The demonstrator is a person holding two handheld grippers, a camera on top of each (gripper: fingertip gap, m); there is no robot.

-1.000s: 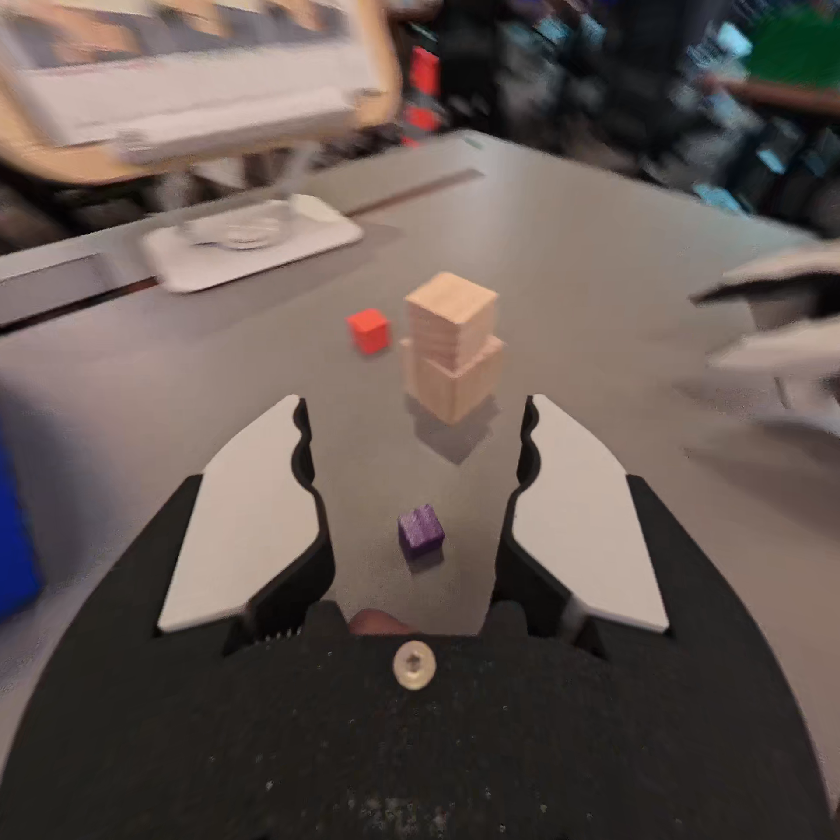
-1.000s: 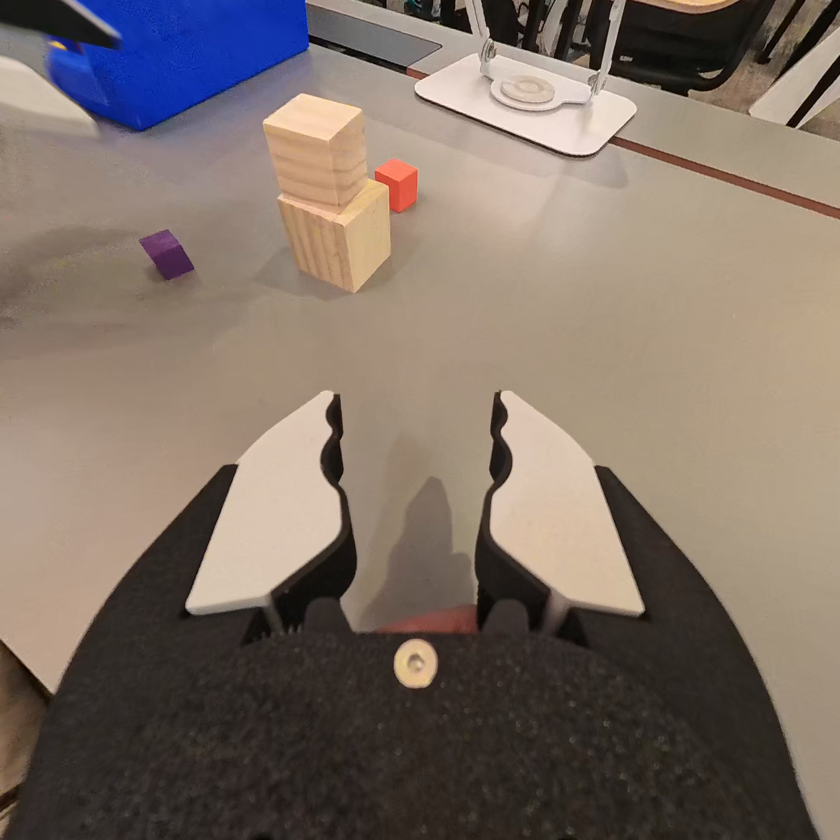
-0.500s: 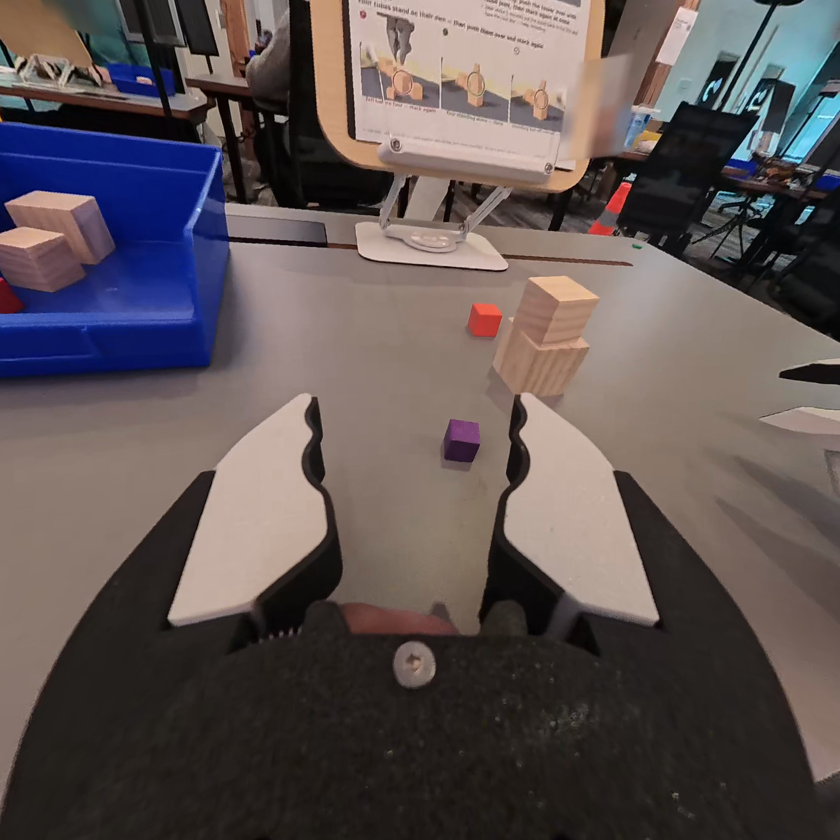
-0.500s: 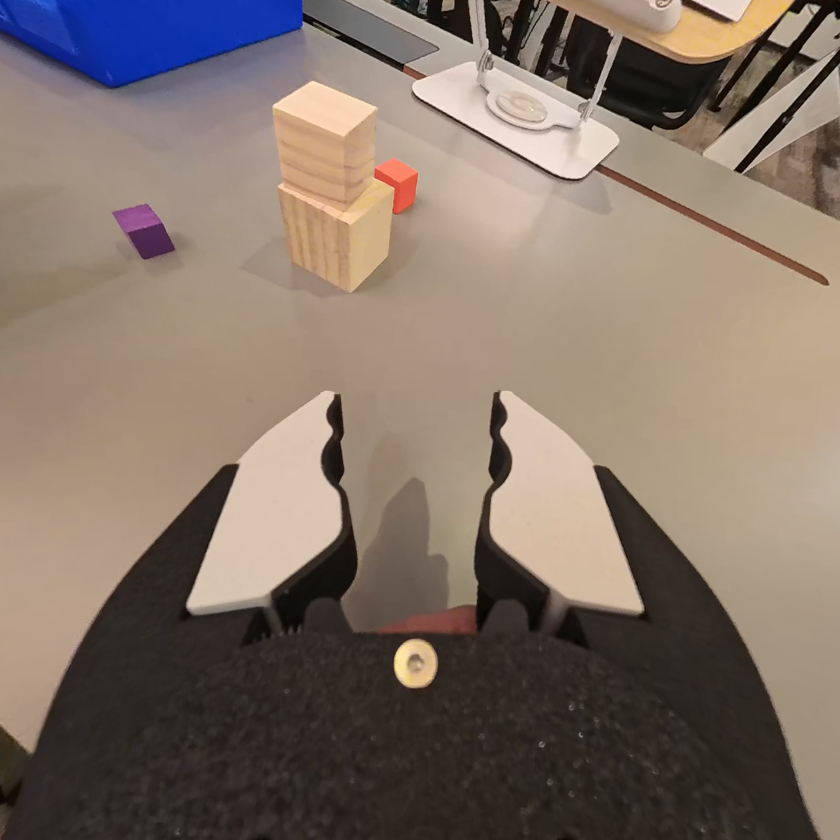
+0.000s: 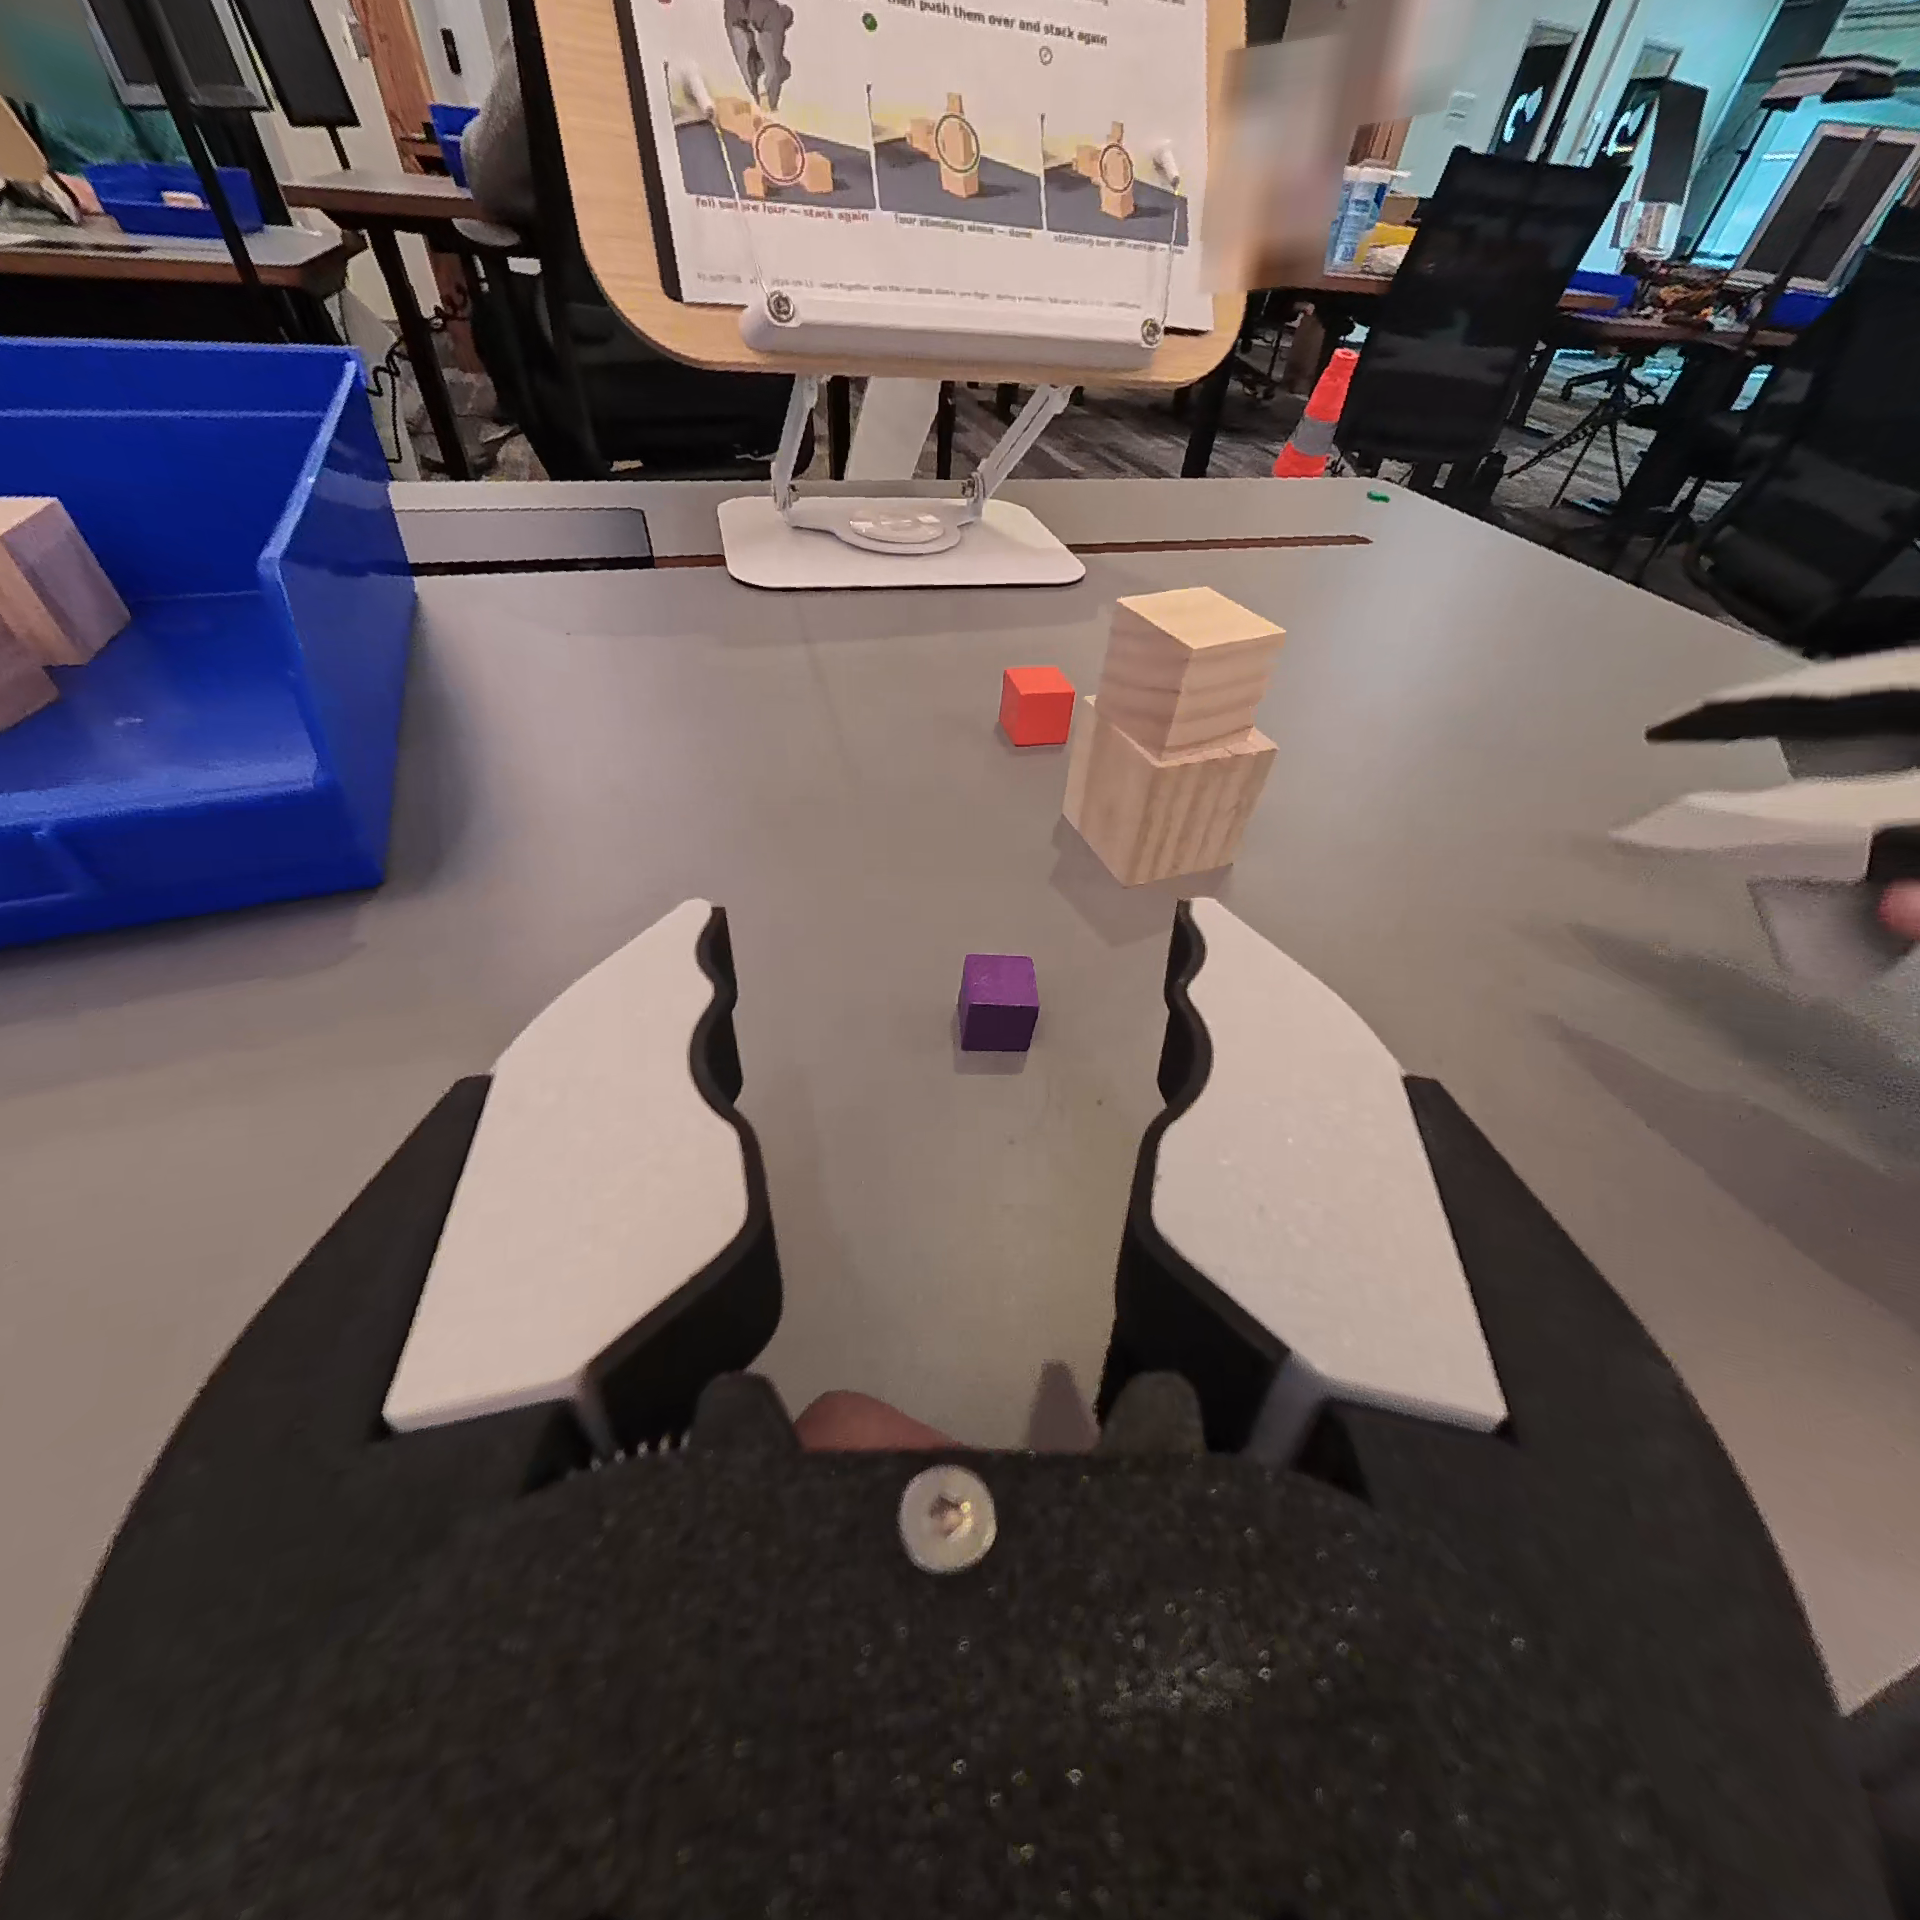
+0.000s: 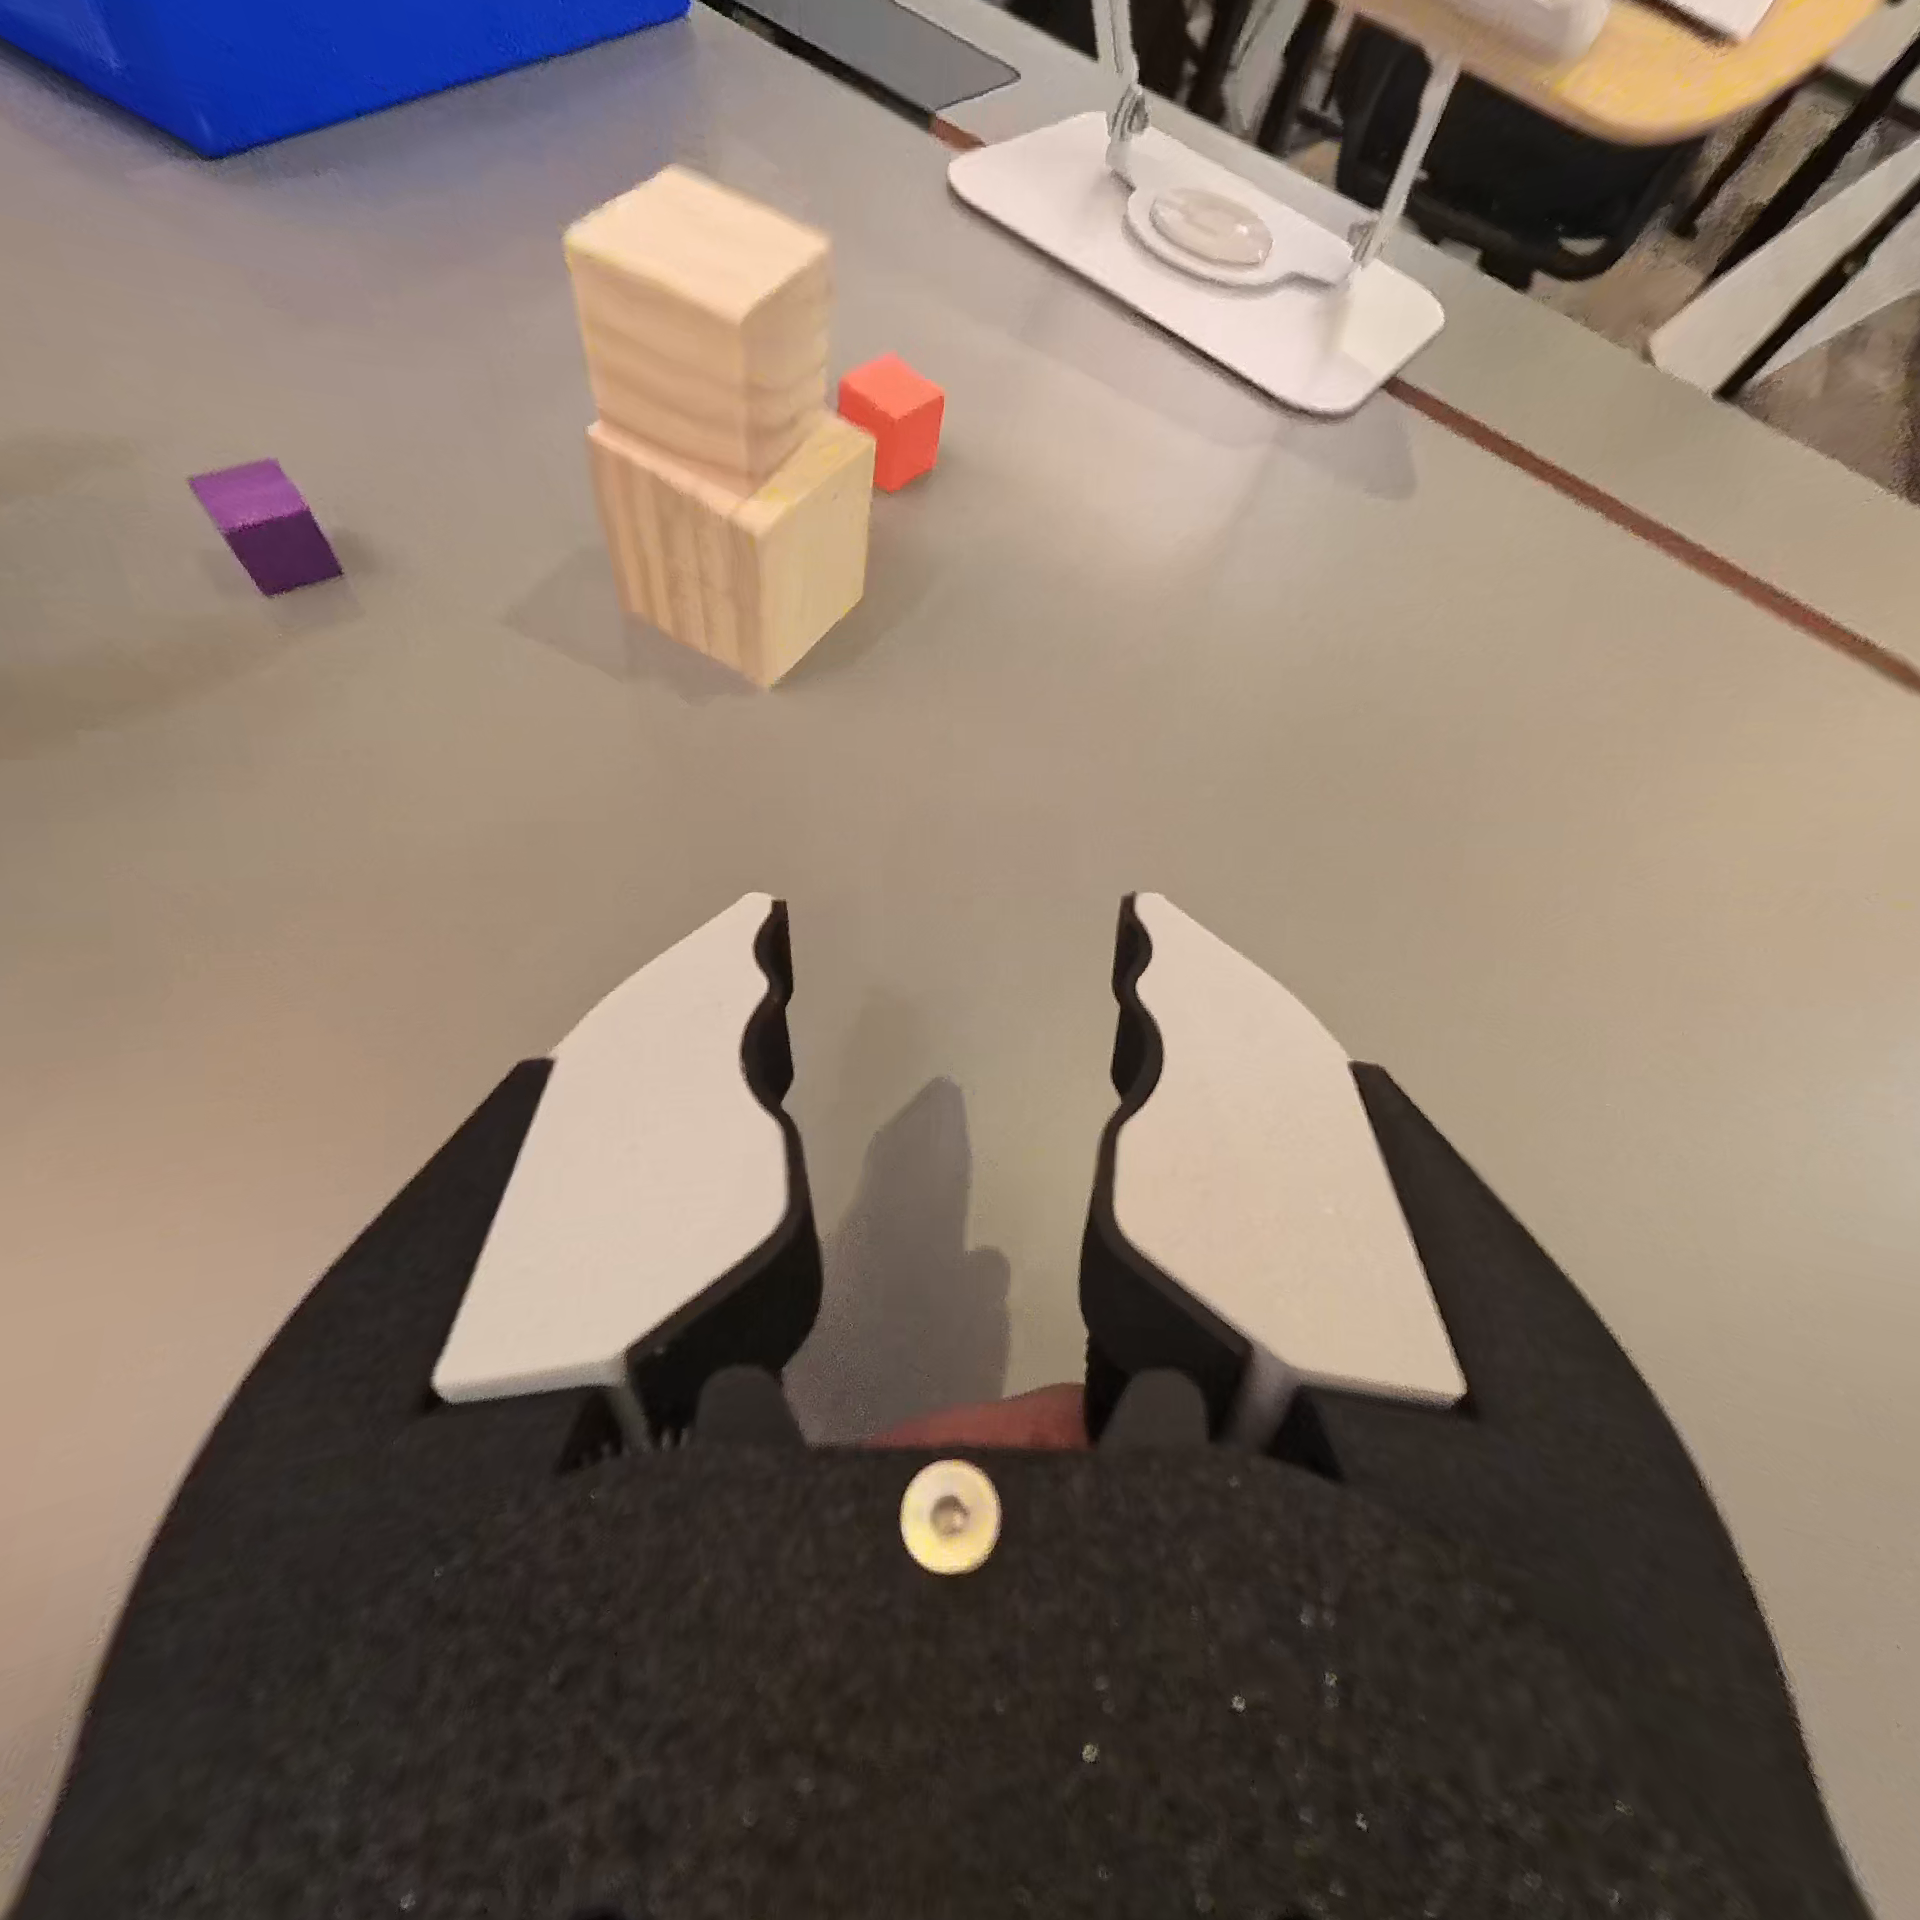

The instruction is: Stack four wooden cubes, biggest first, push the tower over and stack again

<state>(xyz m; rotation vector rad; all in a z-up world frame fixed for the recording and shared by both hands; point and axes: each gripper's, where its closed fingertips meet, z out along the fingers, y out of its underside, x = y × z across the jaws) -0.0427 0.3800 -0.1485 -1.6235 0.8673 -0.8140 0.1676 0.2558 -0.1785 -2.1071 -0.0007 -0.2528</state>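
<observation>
Grey table (image 5: 727, 790): two wooden cubes (image 5: 1179, 743) stacked, red cube (image 5: 1036, 705) beside. Left hand-held gripper (image 5: 945, 925) released, empty; right hand-held gripper (image 6: 951, 920) likewise. Judgement: straddle purple cube (image 5: 997, 1003) squarely, grip flat faces.

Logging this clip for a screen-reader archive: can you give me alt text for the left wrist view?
The open left gripper hovers over a grey table, its fingers framing a small purple cube. Beyond it stands a two-cube wooden stack with a red cube beside it. A blue bin sits left; the right gripper enters blurred at right.
</observation>
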